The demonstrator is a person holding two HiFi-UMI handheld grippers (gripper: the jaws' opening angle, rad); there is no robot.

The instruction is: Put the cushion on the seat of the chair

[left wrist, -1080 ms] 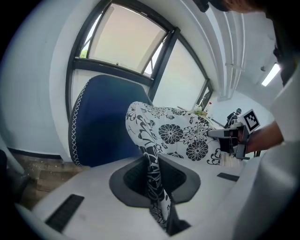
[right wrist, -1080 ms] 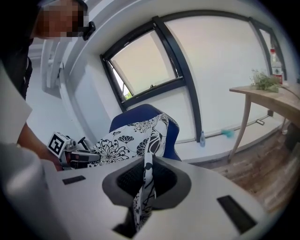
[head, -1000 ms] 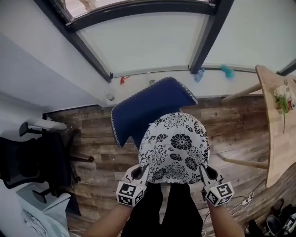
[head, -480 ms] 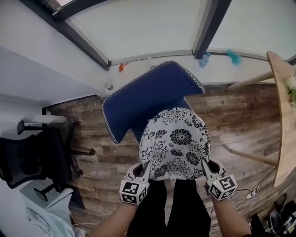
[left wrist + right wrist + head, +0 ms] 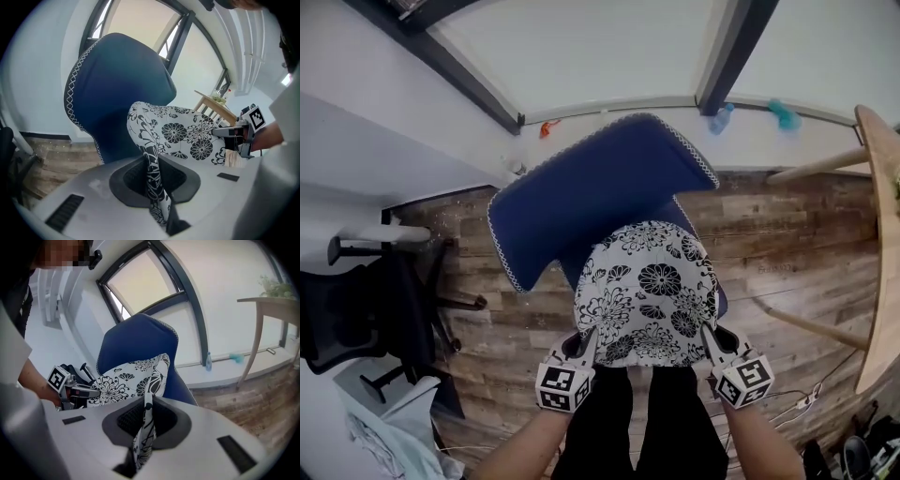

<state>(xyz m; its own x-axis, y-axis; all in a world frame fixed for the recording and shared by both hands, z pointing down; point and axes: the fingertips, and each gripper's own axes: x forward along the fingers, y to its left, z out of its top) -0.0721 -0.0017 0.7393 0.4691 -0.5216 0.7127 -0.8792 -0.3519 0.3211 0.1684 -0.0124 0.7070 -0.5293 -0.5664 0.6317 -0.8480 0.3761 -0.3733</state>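
Holding the floral cushion (image 5: 647, 295) by its two near corners, the left gripper (image 5: 585, 343) and the right gripper (image 5: 711, 339) both have jaws closed tight on the fabric, over the blue chair (image 5: 581, 187) seat; released too far forward, it may slide onto the floor (image 5: 787, 234)

You hold the flowered cushion (image 5: 645, 292) by its near edge; your left hand-held gripper (image 5: 584, 343) is closed on its near left corner, and your right hand-held gripper (image 5: 711, 339) on its near right corner; the cushion is over the seat of the blue chair (image 5: 581, 187); if it touches the seat is not clear; a black office chair (image 5: 366, 314) stands at the left on the wooden floor (image 5: 787, 244).
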